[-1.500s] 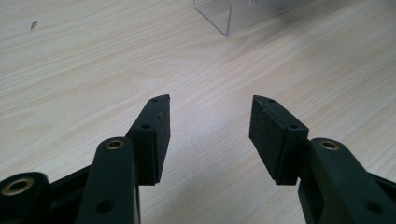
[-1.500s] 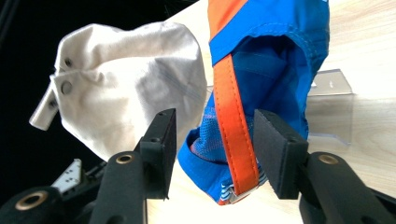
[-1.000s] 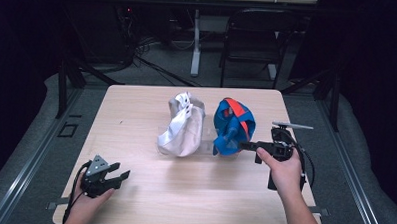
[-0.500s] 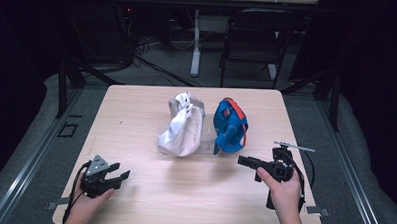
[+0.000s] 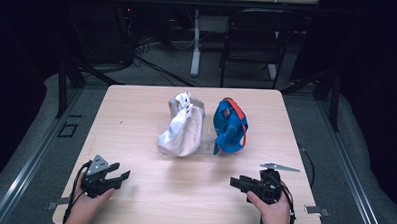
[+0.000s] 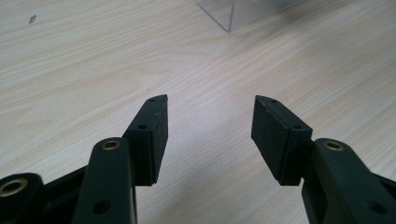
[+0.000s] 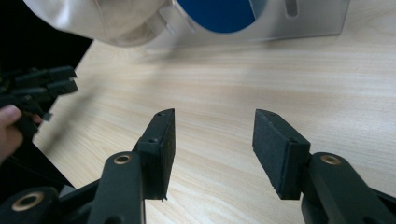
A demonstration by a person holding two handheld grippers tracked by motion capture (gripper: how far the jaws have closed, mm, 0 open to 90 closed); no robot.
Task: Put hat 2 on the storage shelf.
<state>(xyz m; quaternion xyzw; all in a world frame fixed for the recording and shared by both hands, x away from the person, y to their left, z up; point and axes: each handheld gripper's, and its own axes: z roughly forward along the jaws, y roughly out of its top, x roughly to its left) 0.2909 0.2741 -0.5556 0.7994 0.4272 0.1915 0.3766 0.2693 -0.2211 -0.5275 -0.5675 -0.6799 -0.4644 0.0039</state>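
Right gripper [image 5: 240, 183] sits low over the table's [image 5: 136, 115] near right corner, jaws spread with only bare wood between the pads [image 7: 275, 144]; they have just been closing slightly, gripping nothing. Left gripper [image 5: 118, 176] rests at the near left corner, also spread and empty, having just opened a touch. Landmark: the clear acrylic stand [image 5: 205, 146] mid-table. The white cap [image 5: 182, 126] hangs on the stand's left half and the blue-and-red cap [image 5: 230, 125] on its right half, close beside each other, both well apart from either gripper. The right gripper view looks up at the stand's base with the blue cap [image 7: 217, 11] above it and the white one [image 7: 93, 21] to the left. My read: both hands are parked and the next step is a reach to a cap. To do it well, approach level, jaws wide, aim for a brim or a fold of cloth rather than the acrylic, close fully before lifting, and lift straight up so the stand doesn't tip or drag. Use the hand on the cap's own side; keep the cables clear of the stand.
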